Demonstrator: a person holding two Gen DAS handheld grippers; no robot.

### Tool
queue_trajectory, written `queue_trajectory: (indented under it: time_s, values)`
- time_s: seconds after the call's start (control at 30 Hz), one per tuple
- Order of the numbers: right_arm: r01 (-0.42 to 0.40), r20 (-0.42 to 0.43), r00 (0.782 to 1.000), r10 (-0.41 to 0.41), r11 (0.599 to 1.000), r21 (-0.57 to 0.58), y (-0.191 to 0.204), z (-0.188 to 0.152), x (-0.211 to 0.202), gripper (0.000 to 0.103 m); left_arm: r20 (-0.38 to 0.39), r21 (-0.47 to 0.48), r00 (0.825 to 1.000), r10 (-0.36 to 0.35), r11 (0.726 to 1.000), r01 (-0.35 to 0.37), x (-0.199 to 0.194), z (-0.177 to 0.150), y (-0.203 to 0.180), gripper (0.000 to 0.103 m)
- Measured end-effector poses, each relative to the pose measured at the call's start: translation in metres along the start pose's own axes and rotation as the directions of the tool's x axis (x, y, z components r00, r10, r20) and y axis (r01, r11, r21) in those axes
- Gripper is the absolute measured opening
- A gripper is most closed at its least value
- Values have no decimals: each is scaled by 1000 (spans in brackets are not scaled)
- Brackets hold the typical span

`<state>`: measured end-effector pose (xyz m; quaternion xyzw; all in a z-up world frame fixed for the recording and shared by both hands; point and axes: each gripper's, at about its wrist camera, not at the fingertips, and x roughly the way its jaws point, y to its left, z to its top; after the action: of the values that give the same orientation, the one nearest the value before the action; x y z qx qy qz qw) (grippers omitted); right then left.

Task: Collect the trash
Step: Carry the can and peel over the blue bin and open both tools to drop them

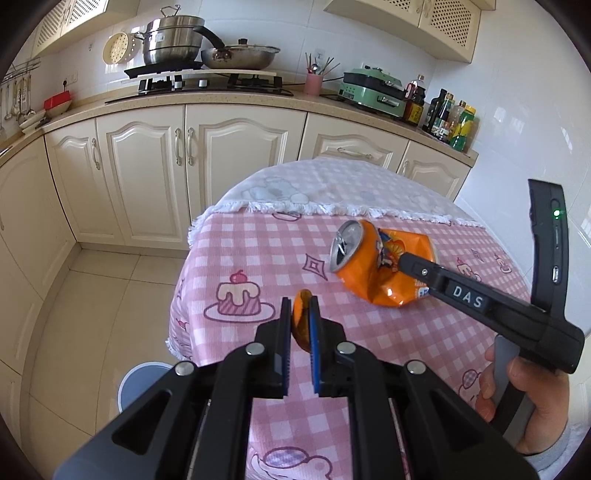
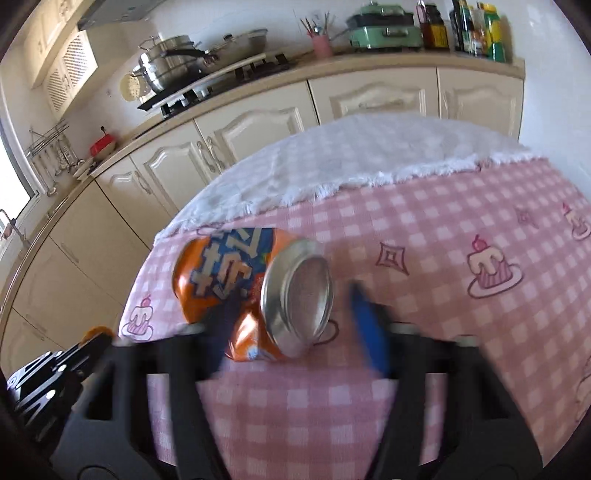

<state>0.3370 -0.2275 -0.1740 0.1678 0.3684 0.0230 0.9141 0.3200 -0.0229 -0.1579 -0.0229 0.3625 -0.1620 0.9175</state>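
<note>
Pink checked tablecloth [image 1: 258,254]: left gripper [image 1: 300,325] is clenched on orange peel [image 1: 301,314]; at two o'clock, right gripper [image 2: 291,321], fingers apart, straddles crushed can [image 1: 380,266], not yet gripped. Bin [image 1: 138,384] waits below.

This was a home kitchen. Cream cabinet doors [image 1: 147,166] with curved panels ran under a speckled countertop [image 1: 236,98], and matching wall cupboards [image 1: 424,18] hung above on white tiles. A gas hob [image 1: 210,83] carried a steel stockpot [image 1: 171,40] and a lidded frying pan [image 1: 240,55]. Along the counter stood a pink utensil cup [image 1: 314,82], a green electric cooker [image 1: 373,92] and a cluster of sauce and oil bottles [image 1: 448,118]. Ladles hung from a wall rail [image 1: 16,96]. A table [image 1: 266,258] wore a pink checked cloth printed with cakes.
</note>
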Motion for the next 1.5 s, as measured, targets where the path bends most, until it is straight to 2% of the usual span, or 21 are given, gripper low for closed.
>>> queue_trajectory:
  time_s: [0.03, 0.1, 0.33, 0.53, 0.63, 0.8, 1.0, 1.17, 1.33, 1.5]
  values:
    - [-12, 0, 1000, 12, 1000, 7, 0, 0, 0, 30, 2, -1, 1000, 1, 1000, -1, 0, 0, 1, 8]
    - [6, 24, 1000, -6, 1000, -15, 5, 0, -3, 19, 4, -5, 1000, 2, 1000, -2, 0, 1, 2, 8]
    - [47, 120, 992, -33, 992, -121, 32, 0, -19, 18, 34, -22, 999, -8, 1000, 9, -8, 4, 10, 8]
    - [-9, 132, 991, 35, 982, -189, 73, 2, -20, 18, 77, -74, 997, 10, 997, -4, -28, 2, 44, 8]
    - [-60, 115, 989, 90, 968, -242, 110, -6, -16, 18, 95, -103, 994, 61, 993, -52, -39, -3, 71, 8]
    - [-150, 61, 982, 179, 934, -325, 178, -27, 3, 18, 98, -162, 977, 187, 972, -170, -58, -18, 127, 8]
    - [-239, -41, 969, 244, 882, -406, 252, -69, 48, 18, 19, -266, 962, 273, 929, -259, -54, -51, 207, 8]
    - [-266, -148, 964, 222, 855, -445, 288, -107, 105, 18, -69, -352, 959, 273, 893, -280, -28, -88, 265, 8]
    - [-256, -236, 958, 160, 849, -462, 294, -145, 157, 18, -173, -413, 955, 243, 862, -294, 15, -127, 307, 8]
    - [-217, -307, 949, 75, 860, -461, 279, -172, 208, 18, -256, -440, 949, 182, 852, -283, 62, -159, 328, 8]
